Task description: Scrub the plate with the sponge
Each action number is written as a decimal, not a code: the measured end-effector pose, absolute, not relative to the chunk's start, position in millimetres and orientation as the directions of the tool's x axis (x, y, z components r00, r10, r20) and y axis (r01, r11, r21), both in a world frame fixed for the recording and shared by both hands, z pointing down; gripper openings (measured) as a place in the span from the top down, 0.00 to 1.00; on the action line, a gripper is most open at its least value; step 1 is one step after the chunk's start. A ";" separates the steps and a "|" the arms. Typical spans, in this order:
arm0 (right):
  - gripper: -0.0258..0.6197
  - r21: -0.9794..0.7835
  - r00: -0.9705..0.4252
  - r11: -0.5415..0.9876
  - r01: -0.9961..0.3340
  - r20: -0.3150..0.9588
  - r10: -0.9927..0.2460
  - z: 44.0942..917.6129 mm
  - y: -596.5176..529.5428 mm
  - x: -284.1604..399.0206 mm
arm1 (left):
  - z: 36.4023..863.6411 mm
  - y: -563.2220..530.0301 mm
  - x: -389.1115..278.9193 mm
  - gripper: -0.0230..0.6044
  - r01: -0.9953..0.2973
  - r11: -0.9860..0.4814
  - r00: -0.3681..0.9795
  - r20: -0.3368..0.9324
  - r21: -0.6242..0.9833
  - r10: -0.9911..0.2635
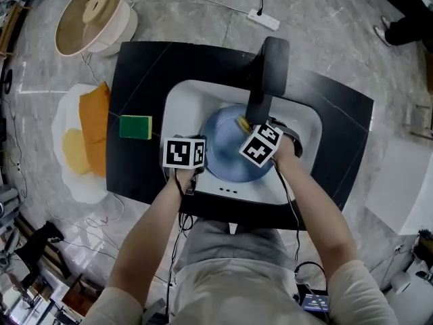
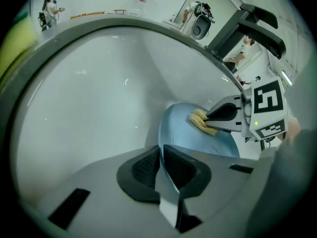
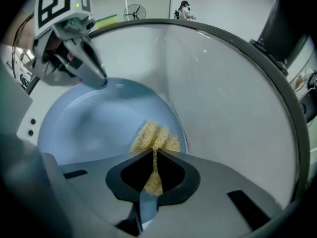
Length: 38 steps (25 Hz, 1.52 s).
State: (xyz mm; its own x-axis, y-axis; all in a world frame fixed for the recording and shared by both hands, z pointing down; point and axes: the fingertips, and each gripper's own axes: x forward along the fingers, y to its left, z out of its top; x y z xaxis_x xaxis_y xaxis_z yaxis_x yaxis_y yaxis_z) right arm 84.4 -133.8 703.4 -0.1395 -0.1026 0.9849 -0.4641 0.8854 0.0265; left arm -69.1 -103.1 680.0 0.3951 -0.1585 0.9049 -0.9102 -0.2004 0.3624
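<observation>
A blue plate (image 1: 226,156) lies in the white sink (image 1: 181,101). My left gripper (image 1: 201,158) is at the plate's left rim; in the left gripper view it (image 2: 161,171) is shut on the thin edge of the plate (image 2: 198,144). My right gripper (image 1: 246,128) is over the plate's far side, shut on a yellow mesh sponge (image 1: 241,122). In the right gripper view the sponge (image 3: 154,138) bulges out past my right gripper (image 3: 153,163) and rests on the plate (image 3: 94,128). The left gripper (image 3: 101,81) shows at the plate's far rim there.
A dark faucet (image 1: 267,73) rises over the sink's far side, just behind the right gripper. A green sponge (image 1: 135,126) lies on the black counter (image 1: 149,66) left of the sink. An orange cloth (image 1: 95,124) hangs at the counter's left edge.
</observation>
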 end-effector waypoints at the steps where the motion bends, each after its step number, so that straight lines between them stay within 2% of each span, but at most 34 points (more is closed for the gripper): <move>1: 0.89 0.031 -0.139 0.898 -0.438 0.985 -0.102 702.0 -129.9 86.7 | 679.9 -104.4 -69.3 0.90 -0.911 -0.203 0.392 0.906 0.359 -0.161; 8: 0.89 -0.037 -0.086 0.955 -0.296 0.996 0.012 683.9 -66.2 101.7 | 678.1 -107.7 -71.5 0.90 -0.912 -0.214 0.386 0.908 0.349 -0.163; 12: 0.89 -0.153 -0.180 0.946 -0.284 0.978 0.104 668.3 -30.5 83.2 | 678.4 -106.7 -70.3 0.90 -0.911 -0.223 0.384 0.910 0.346 -0.158; 16: 0.89 -0.320 -0.337 0.898 -0.302 0.917 0.214 656.2 -8.8 41.5 | 678.4 -105.0 -70.6 0.90 -0.911 -0.221 0.383 0.912 0.347 -0.148; 18: 0.89 -0.351 -0.383 0.890 -0.291 0.895 0.228 655.9 -8.0 19.7 | 678.2 -104.9 -72.3 0.90 -0.913 -0.202 0.387 0.910 0.355 -0.151; 24: 0.89 -0.300 -0.427 0.912 -0.280 0.890 0.161 662.5 -28.7 -21.7 | 675.8 -100.3 -73.9 0.90 -0.916 -0.143 0.393 0.907 0.374 -0.149; 31: 0.89 -0.223 -0.448 0.866 -0.448 0.894 -0.001 681.8 -94.7 -16.7 | 673.4 -99.5 -71.5 0.90 -0.915 -0.218 0.376 0.913 0.339 -0.157; 35: 0.89 -0.119 -0.375 0.846 -0.520 0.921 -0.101 694.2 -127.9 17.8 | 674.7 -98.2 -69.2 0.90 -0.911 -0.206 0.391 0.907 0.357 -0.157; 38: 0.89 -0.053 -0.302 0.865 -0.499 0.946 -0.117 697.7 -132.1 40.4 | 676.4 -98.2 -69.4 0.90 -0.911 -0.211 0.390 0.908 0.356 -0.151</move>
